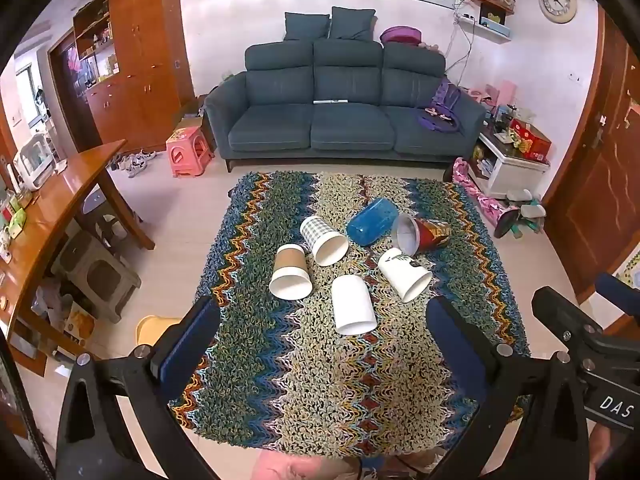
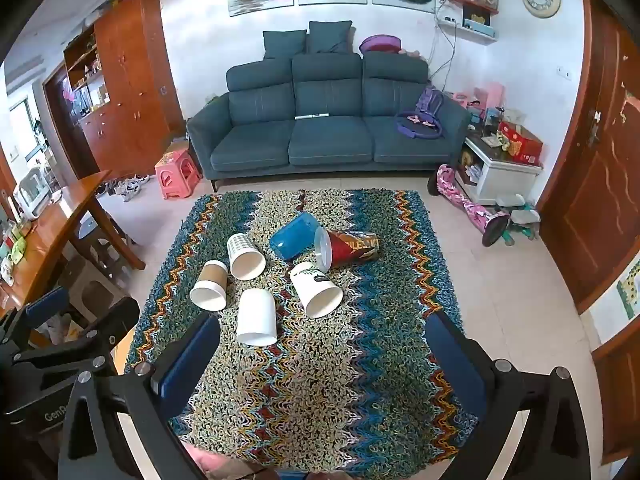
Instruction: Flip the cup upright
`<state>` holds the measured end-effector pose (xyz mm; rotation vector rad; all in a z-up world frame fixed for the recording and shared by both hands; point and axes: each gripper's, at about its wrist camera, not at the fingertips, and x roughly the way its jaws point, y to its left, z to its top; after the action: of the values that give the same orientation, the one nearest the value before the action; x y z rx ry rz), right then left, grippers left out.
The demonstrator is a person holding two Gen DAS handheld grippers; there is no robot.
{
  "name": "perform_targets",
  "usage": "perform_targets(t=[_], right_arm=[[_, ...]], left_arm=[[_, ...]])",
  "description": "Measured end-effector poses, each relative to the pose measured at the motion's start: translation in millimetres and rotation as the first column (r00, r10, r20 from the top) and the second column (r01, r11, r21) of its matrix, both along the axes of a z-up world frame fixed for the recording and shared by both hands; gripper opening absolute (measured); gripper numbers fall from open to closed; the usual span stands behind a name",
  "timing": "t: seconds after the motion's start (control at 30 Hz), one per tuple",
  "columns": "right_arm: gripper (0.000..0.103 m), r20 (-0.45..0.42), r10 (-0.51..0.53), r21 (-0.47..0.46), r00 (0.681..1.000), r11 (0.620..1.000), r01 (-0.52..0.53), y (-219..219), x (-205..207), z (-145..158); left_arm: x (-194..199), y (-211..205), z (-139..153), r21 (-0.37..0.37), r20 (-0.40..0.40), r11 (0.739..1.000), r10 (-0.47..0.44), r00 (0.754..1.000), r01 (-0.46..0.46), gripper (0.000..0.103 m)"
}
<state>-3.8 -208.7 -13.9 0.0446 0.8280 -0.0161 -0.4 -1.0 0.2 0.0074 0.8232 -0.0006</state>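
Observation:
Several cups lie on their sides on a zigzag-patterned mat [image 1: 280, 380] [image 2: 360, 380]. Nearest is a plain white cup [image 1: 353, 305] [image 2: 256, 317]. Around it lie a brown-sleeved cup [image 1: 291, 272] [image 2: 210, 285], a checked cup [image 1: 323, 240] [image 2: 245, 257], a white cup with a leaf print [image 1: 404, 274] [image 2: 315, 289], a blue cup [image 1: 372, 222] [image 2: 294, 236] and a red cup [image 1: 424, 235] [image 2: 348, 247]. My left gripper [image 1: 322, 320] is open and empty, held above the mat's near part. My right gripper [image 2: 322, 338] is open and empty, to its right.
A blue sofa [image 1: 344, 108] stands behind the mat. A wooden table [image 1: 60, 200] with clutter is at the left, grey stools [image 1: 96, 276] under it. A pink stool [image 1: 188, 151] and a white side cabinet [image 1: 512, 160] flank the sofa. A door [image 2: 600, 184] is at the right.

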Motion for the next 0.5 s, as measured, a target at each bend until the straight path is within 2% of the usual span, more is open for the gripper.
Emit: perform_targets(t=[0.5], right_arm=[[0.103,-0.004,-0.004,0.005,1.0,1.0,0.004,-1.2,1.0,0.3]], left_arm=[[0.2,0.7,-0.1,-0.012,-0.006,1.0,0.0,1.0,0.0,0.103]])
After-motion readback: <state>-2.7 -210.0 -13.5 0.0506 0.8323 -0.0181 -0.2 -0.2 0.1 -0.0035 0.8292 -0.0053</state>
